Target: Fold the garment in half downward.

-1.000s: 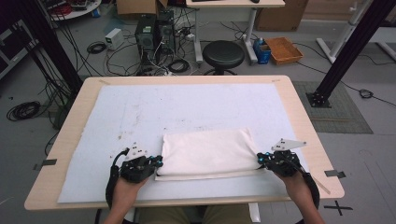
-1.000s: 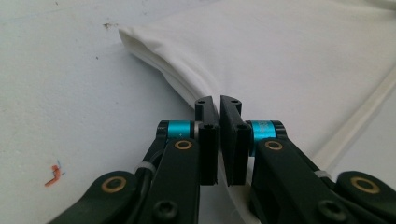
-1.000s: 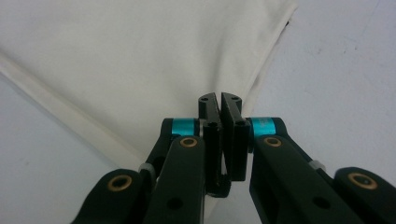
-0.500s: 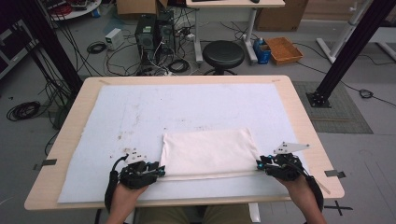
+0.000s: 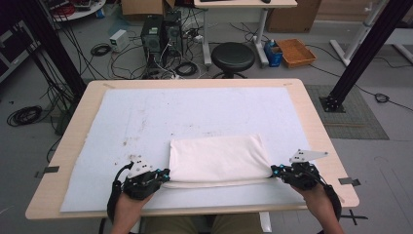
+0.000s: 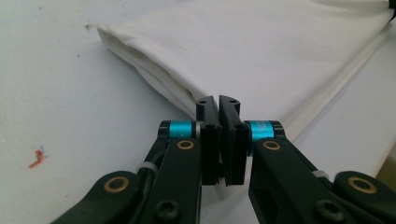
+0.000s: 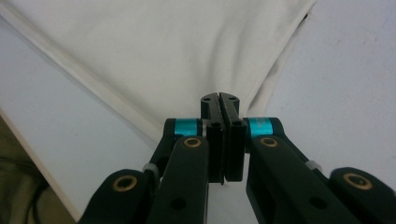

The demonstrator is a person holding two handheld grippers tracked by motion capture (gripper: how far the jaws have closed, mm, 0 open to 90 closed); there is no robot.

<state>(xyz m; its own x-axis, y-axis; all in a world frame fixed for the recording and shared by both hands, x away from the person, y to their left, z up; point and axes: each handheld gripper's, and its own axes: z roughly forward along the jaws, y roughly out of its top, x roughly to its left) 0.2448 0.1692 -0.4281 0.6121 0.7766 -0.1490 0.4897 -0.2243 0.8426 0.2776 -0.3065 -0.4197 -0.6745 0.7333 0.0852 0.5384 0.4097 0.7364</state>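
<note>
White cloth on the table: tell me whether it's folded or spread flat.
Folded. The white cloth lies as a compact rectangle, and the left gripper view shows stacked layers along its side edge.

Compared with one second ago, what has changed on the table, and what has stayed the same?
Both grippers opened briefly and have just closed again. The left gripper is now shut at the near left corner of the folded white cloth, and the right gripper at its near right corner. Whether fabric is pinched between the jaws I cannot tell. The cloth's near edge shifted slightly. The hands and the white mat stayed in place.
</note>
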